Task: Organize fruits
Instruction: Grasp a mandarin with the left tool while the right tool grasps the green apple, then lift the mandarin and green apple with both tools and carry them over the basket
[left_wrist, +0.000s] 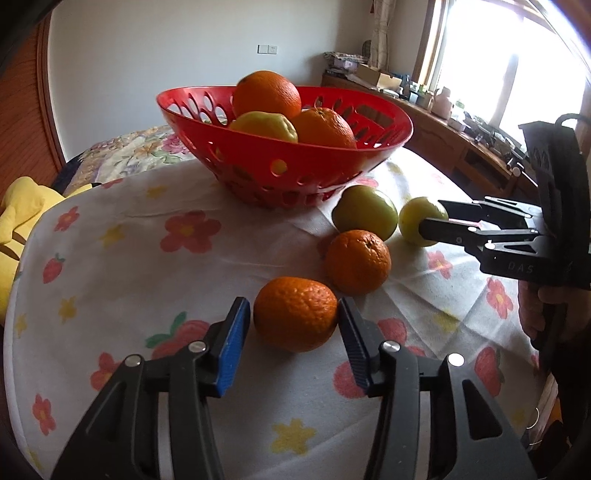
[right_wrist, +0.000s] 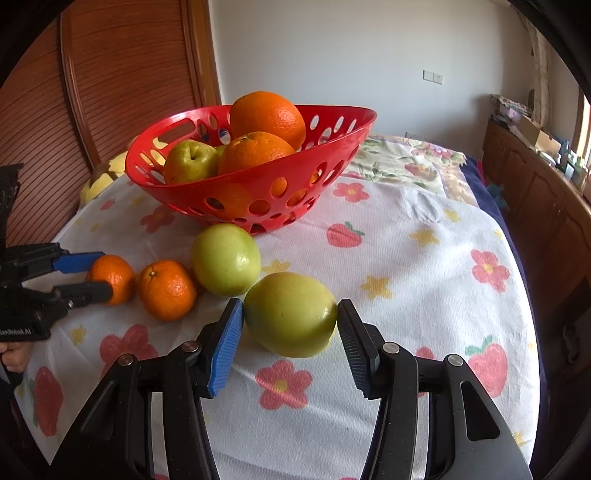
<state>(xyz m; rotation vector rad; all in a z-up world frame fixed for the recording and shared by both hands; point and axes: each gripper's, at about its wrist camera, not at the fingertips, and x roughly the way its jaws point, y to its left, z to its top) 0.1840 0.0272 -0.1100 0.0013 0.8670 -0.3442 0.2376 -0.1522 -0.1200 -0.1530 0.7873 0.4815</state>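
Note:
A red perforated basket (left_wrist: 258, 173) (right_wrist: 332, 162) holds oranges and green apples. On the flowered cloth lie two small oranges and two green apples. My left gripper (left_wrist: 294, 314) is open around the near orange (left_wrist: 295, 314) (right_wrist: 114, 278); the right pad touches it, the left pad (left_wrist: 232, 343) stands just off. My right gripper (right_wrist: 290, 317) is open around a green apple (right_wrist: 290, 314) (left_wrist: 419, 221), with both pads at its sides. The second orange (left_wrist: 357, 261) (right_wrist: 168, 290) and second apple (left_wrist: 364, 212) (right_wrist: 225, 264) lie between them.
The round table (left_wrist: 110, 258) carries a white cloth with flowers and strawberries. A yellow plush toy (left_wrist: 22, 218) lies past its left edge. A bed with a floral cover (right_wrist: 406, 158) is behind. A wooden sideboard (left_wrist: 461, 147) with clutter runs under the window.

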